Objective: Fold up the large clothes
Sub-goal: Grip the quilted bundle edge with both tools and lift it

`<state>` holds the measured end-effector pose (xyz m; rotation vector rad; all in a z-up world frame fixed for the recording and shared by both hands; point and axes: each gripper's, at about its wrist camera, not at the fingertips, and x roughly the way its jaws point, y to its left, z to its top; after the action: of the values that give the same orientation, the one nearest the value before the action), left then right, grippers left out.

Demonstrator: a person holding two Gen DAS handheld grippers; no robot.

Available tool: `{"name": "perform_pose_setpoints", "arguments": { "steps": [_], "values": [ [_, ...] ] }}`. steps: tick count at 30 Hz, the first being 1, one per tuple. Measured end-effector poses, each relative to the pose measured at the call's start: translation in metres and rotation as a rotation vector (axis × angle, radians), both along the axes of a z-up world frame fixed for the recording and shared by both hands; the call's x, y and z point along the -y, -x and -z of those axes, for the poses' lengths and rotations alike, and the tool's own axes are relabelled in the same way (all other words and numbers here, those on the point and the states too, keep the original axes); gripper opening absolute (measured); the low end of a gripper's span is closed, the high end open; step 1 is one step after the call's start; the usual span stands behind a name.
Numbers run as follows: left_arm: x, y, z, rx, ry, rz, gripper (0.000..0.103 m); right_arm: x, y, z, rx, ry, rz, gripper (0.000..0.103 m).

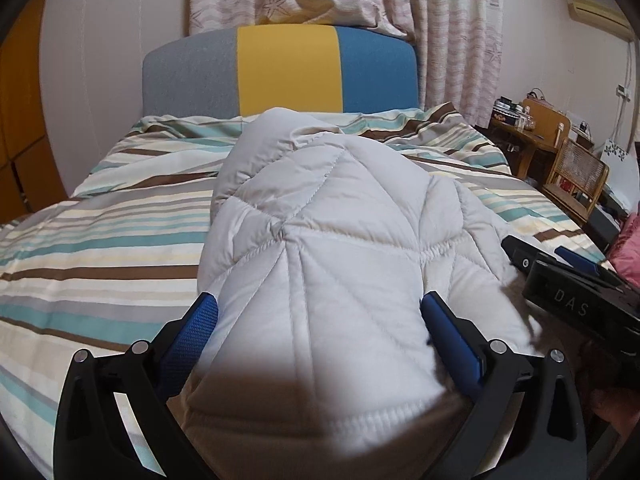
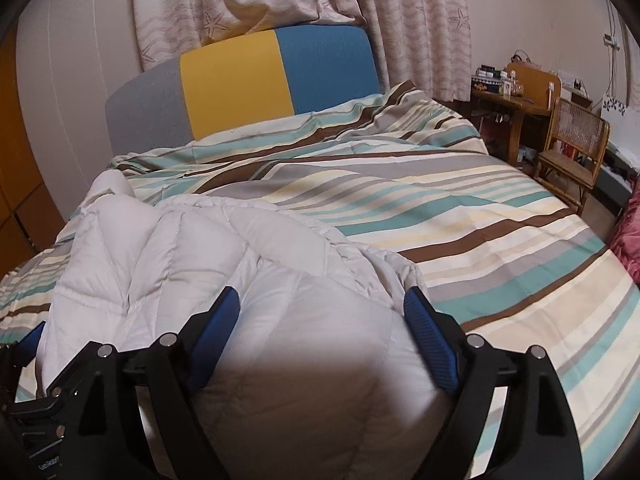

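surface: striped bedspread [image 2: 460,216], tricolour headboard [image 2: 248,80], curtains [image 1: 452,28], rattan chair [image 2: 572,148] | item: white quilted coat [image 1: 320,240] bunched on bed | left gripper [image 1: 320,312]: spread wide, coat bulging between | right gripper [image 2: 322,304]: wide apart, straddling coat, angled downward

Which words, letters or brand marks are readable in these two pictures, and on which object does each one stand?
"DAS": pale letters on the black body of the right gripper, seen at the right edge of the left wrist view.
Small white print on the black body of the left gripper, at the lower left edge of the right wrist view: too small and tilted to read.
Items on the wooden desk: too small and blurred to read.
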<state>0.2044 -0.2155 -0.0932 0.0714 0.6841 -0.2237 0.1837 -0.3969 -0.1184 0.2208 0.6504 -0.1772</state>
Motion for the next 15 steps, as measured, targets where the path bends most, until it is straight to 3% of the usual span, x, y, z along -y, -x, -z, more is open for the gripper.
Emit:
{"name": "perform_pose_setpoints", "arguments": {
  "steps": [9, 15],
  "values": [
    [-0.021, 0.027, -0.005, -0.034, 0.072, 0.042, 0.1, -0.01, 0.022, -0.006, 0.011, 0.046, -0.021, 0.089],
    [-0.046, 0.037, -0.008, -0.088, 0.132, 0.029, 0.1, 0.0, 0.043, -0.011, 0.005, -0.028, -0.053, 0.093]
  ]
}}
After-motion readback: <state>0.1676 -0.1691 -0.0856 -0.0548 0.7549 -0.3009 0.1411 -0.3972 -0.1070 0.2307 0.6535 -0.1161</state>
